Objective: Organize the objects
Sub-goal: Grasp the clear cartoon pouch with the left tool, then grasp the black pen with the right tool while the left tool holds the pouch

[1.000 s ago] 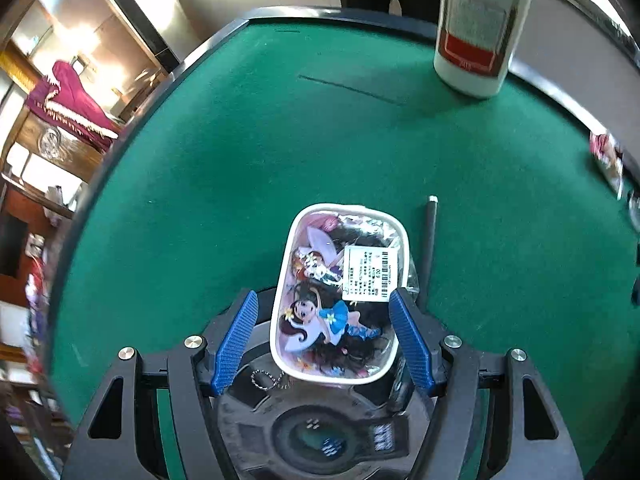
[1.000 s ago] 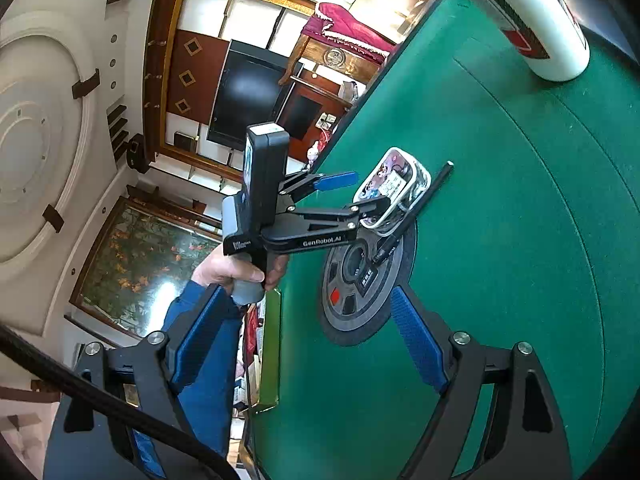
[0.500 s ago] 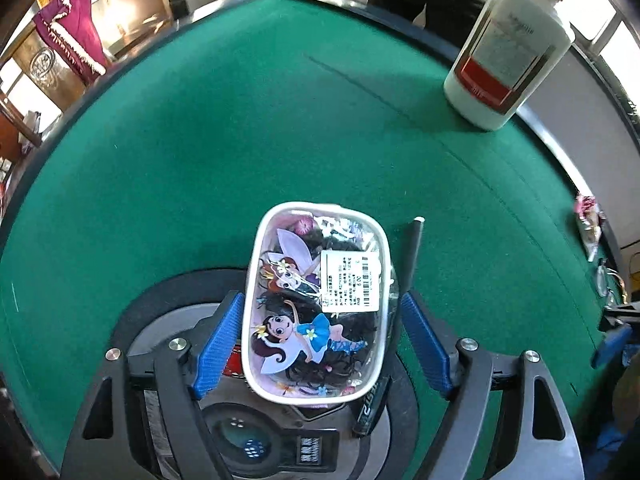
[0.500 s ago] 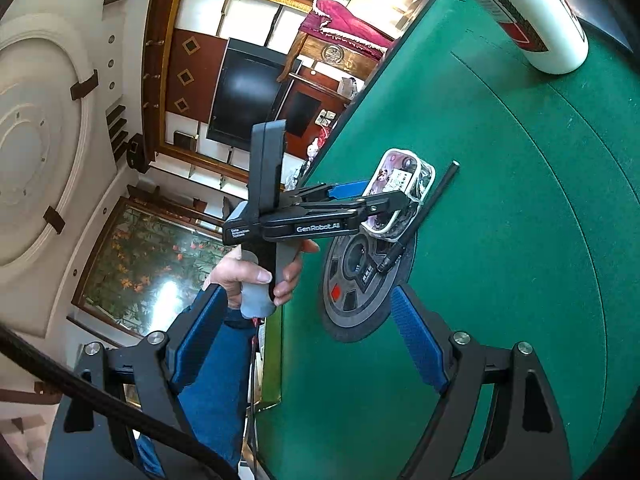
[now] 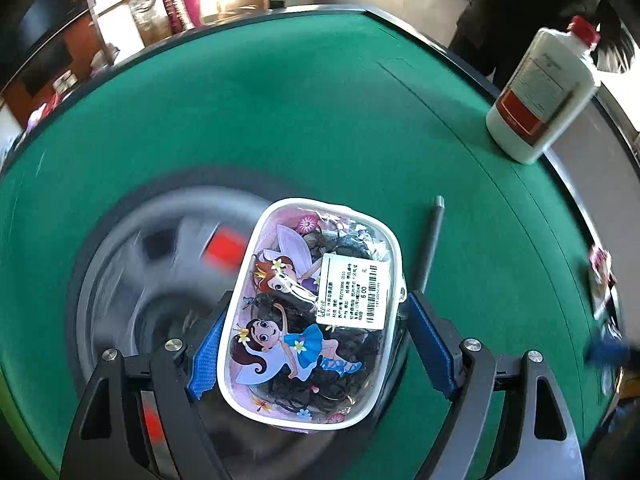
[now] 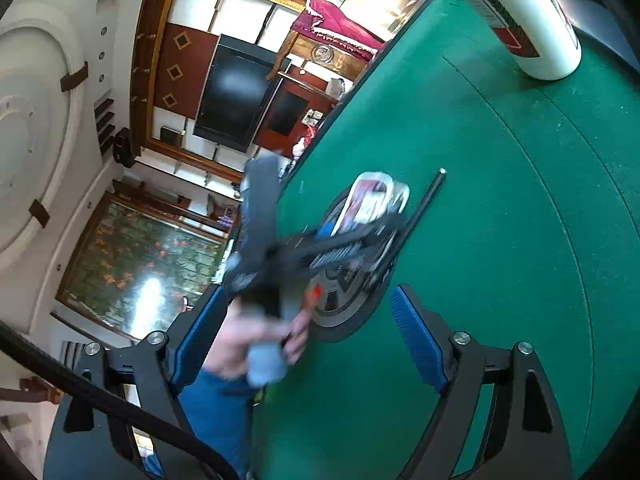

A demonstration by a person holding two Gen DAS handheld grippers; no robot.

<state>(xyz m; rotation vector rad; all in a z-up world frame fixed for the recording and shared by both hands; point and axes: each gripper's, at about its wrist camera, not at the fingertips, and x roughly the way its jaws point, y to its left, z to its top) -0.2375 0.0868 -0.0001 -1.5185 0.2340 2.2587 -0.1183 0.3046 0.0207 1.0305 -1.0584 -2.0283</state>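
A clear box (image 5: 312, 312) with a white rim, cartoon fairy lid and barcode label holds dark hair ties. It lies between the fingers of my left gripper (image 5: 316, 320), whose jaws are opening; the blue pads sit close beside its long sides. The box rests at the edge of a round grey scale (image 5: 160, 280). In the right wrist view the box (image 6: 374, 196), the scale (image 6: 344, 308) and the blurred left gripper (image 6: 352, 236) are ahead. My right gripper (image 6: 308, 340) hangs open above the felt with nothing in it.
A black pen (image 5: 430, 240) lies just right of the box on the green felt table (image 5: 280, 120). A white bottle (image 5: 536, 92) with a red cap stands at the far right edge. Small items (image 5: 600, 272) lie at the right rim. A hand (image 6: 256, 336) holds the left gripper.
My left gripper has rolled around the box and its jaws have spread wider. The scale now shows to the left of the box. The right gripper has stayed where it was.
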